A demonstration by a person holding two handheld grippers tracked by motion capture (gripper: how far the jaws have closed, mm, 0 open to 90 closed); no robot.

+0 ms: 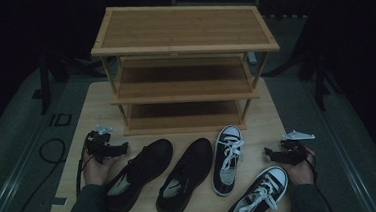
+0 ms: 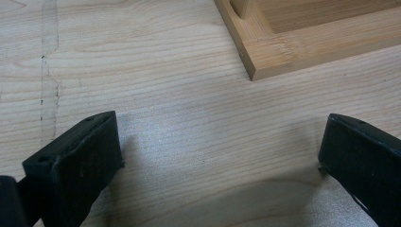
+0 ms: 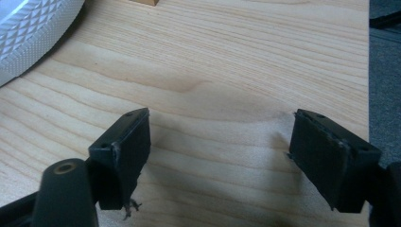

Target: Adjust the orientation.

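A bamboo shoe rack with three shelves stands at the back of the wooden table. In front of it lie two black shoes and two black-and-white sneakers. My left gripper is held just left of the black shoes; its jaws are open over bare wood, with the rack's bottom corner ahead. My right gripper hovers right of the sneakers, open and holding nothing. A sneaker's white toe cap lies beyond its left jaw.
The table's right edge runs close beside the right gripper, with dark grey floor past it. A black cable loops on the floor at the left. Bare wood lies between the rack and the shoes.
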